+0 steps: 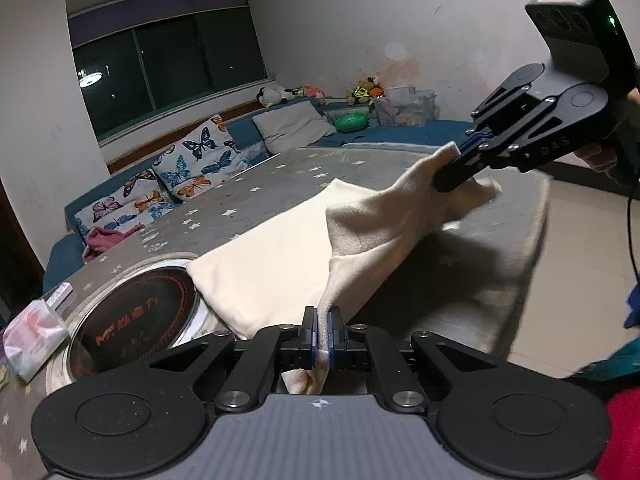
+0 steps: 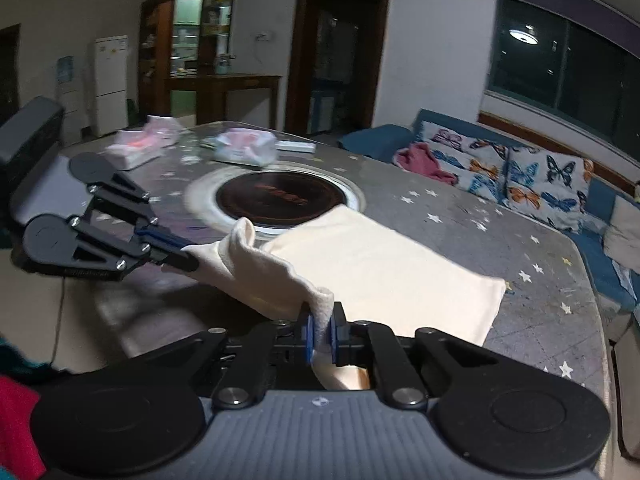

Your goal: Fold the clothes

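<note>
Left gripper [image 1: 322, 322]: jaws closed to a narrow slit, a fold of the cream garment [image 1: 280, 256] pinched between the blue pads; cloth tail hanging below the fingers toward the camera body.

Right gripper [image 2: 320, 330]: jaws likewise drawn together on a bunched corner of the same garment [image 2: 384, 268]; seen from the left wrist view, it [image 1: 448, 164] holds its corner lifted above the table.

Cream garment: far part lying flat on the table [image 1: 280, 176]; near edge raised and stretched between the two grippers, sagging in a ridge between them. One flat corner touches the rim of the round inset cooktop [image 2: 280, 196].

Table: grey covering with white star print. Dark round cooktop with orange lettering set in a pale ring.

Other items on table: soft plastic packs [image 2: 246, 148] of pink and white contents beyond the cooktop; a similar pack [image 1: 34, 330] at the near left edge.

Surroundings: blue sofa with butterfly-print cushions [image 1: 200, 160], a pink cloth [image 1: 104, 240] on its seat, plush toys [image 1: 276, 94] along the far end, dark window [image 1: 160, 68] behind.
</note>
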